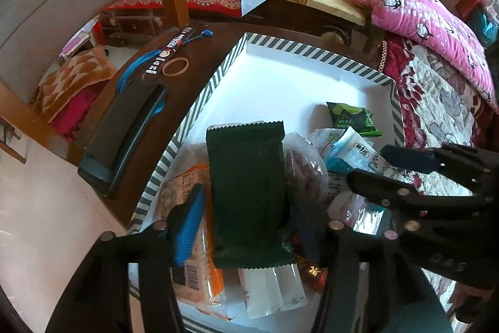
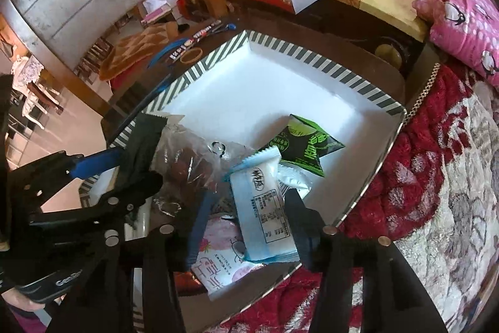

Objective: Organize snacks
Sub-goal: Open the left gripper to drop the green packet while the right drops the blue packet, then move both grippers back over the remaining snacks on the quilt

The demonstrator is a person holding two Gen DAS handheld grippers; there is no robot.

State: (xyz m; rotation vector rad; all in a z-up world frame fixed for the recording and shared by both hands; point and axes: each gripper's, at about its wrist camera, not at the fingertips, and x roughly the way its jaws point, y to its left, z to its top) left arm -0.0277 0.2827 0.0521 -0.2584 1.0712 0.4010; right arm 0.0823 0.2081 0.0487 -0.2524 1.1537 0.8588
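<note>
Looking down into a striped-rim box on a dark table, near corner cut off by both views. Holding nothing firmly: left gripper half open around a dark green packet, which leans on the pile with pads close but not clearly pressing. Right gripper also partly open, straddling a white-and-blue packet, with a gap at the left finger. Piled in the box's near half: orange packet, clear bag of reddish pieces, pink packet, all partly buried, print unreadable. Lying apart toward the box's right wall: green-and-black packet. Far half of the box bare white. Beside the box on the table: rubber band.
</note>
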